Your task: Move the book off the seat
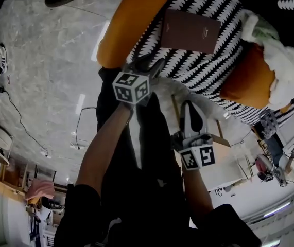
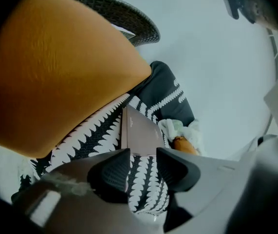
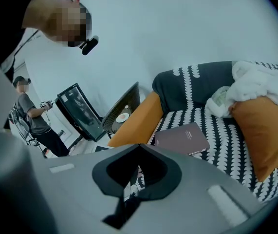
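book [image 1: 190, 31] lies flat on the patterned seat [image 1: 224, 81], left gripper [image 2: 142, 157] fingers apart near it holding nothing, right gripper [image 3: 138, 147] fingers together.

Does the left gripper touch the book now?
Apart. The head view shows striped seat cover between the open left gripper and the book.

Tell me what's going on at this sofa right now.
A person holds a gripper in each hand over a sofa. The brown book lies flat on the black-and-white seat beside an orange cushion, not yet picked up. The left gripper points at the book's near edge, jaws apart with nothing between them. The right gripper hangs back, shut and empty.
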`<state>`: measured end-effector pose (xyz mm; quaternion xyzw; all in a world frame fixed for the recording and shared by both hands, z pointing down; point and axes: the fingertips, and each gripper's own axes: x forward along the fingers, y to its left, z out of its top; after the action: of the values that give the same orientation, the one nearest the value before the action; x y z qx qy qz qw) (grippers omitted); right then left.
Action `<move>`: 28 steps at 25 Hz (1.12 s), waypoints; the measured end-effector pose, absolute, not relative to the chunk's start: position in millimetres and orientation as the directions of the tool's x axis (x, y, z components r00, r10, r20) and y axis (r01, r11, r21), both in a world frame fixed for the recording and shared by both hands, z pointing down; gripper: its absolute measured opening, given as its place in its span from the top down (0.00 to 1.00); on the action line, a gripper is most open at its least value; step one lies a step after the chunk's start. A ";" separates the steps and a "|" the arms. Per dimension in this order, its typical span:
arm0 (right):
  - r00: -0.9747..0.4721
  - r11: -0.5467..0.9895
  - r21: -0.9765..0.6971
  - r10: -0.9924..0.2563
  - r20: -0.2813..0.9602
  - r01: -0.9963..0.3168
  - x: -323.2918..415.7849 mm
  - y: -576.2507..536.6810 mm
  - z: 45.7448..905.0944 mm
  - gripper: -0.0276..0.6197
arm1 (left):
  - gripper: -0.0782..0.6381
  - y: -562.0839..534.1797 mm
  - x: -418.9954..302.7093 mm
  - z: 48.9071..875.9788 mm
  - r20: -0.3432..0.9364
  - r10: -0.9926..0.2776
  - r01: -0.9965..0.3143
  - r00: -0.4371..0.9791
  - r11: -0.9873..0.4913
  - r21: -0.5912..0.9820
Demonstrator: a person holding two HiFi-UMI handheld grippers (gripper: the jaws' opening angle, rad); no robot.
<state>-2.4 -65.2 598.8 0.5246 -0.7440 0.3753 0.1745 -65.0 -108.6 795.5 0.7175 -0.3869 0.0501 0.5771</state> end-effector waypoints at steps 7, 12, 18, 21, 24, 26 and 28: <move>-0.386 0.155 -0.380 -0.636 0.669 -0.912 6.3 -51.5 623.8 0.95 | 0.62 -124.0 -52.9 836.9 0.514 -0.501 -0.604 0.697 -0.025 0.796; -0.397 0.147 -0.396 -0.615 0.682 -0.906 4.2 -50.7 618.8 0.95 | 0.59 -133.0 -43.0 837.2 0.517 -0.478 -0.599 0.710 -0.023 0.801; -0.395 0.132 -0.403 -0.607 0.690 -0.906 15.0 -51.7 627.2 0.95 | 0.54 -138.1 -33.4 858.0 0.564 -0.471 -0.643 0.679 -0.010 0.766; -0.393 0.106 -0.425 -0.623 0.677 -0.899 14.3 -56.9 630.8 0.95 | 0.54 -137.3 -28.5 867.1 0.561 -0.471 -0.633 0.681 0.007 0.774; -0.390 0.100 -0.425 -0.623 0.678 -0.900 17.8 -55.8 632.6 0.95 | 0.52 -136.8 -26.4 873.5 0.564 -0.471 -0.629 0.679 0.025 0.777; -0.387 0.109 -0.411 -0.611 0.691 -0.905 23.4 -51.5 635.0 0.95 | 0.52 -138.9 -26.2 875.5 0.564 -0.472 -0.625 0.677 0.035 0.780; -0.387 0.110 -0.408 -0.604 0.697 -0.907 26.5 -50.8 635.9 0.95 | 0.52 -142.0 -25.4 873.7 0.562 -0.471 -0.626 0.680 0.027 0.780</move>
<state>26.5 -50.8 635.9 0.5228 -0.7224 0.4141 0.1825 -25.4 -142.0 873.7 0.6943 -0.3949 0.0646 0.5981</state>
